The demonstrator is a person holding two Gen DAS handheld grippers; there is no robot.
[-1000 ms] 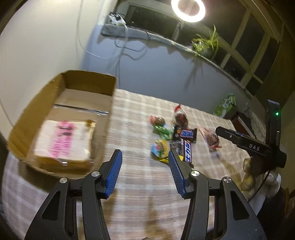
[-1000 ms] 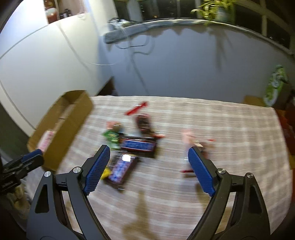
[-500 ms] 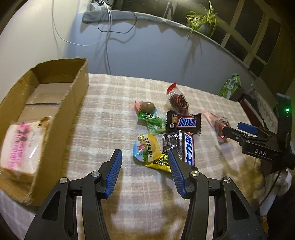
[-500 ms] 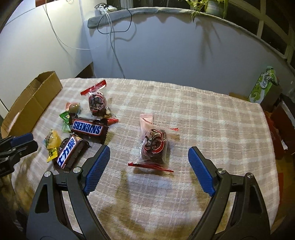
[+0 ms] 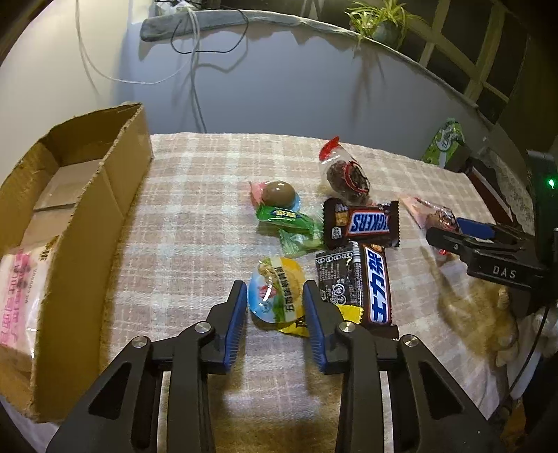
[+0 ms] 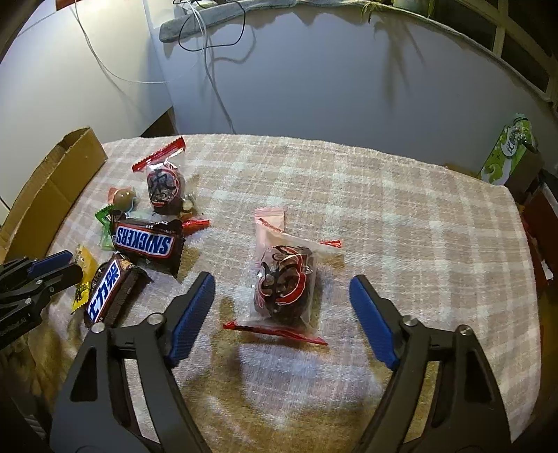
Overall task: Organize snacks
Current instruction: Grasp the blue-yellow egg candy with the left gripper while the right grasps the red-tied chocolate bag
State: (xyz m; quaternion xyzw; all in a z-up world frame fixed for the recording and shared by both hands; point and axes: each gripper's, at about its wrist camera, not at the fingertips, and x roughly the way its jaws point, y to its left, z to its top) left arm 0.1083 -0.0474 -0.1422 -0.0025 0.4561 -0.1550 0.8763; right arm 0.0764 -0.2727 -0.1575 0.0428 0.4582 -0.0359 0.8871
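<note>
Plaid tablecloth (image 5: 195, 223): left gripper (image 5: 275, 299) closing around the round yellow-blue jelly cup (image 5: 277, 296); right gripper (image 6: 282, 296) closing, still wide, clear red-printed snack packet (image 6: 284, 285) between.

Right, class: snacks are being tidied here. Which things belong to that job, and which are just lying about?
Belongs to the job:
- cardboard box
- jelly cup between the closing left tongs
- clear date packet between the closing right tongs
- two Snickers bars
- green candies
- brown egg snack

Just lying about:
- potted plant
- cables
- green carton
</note>
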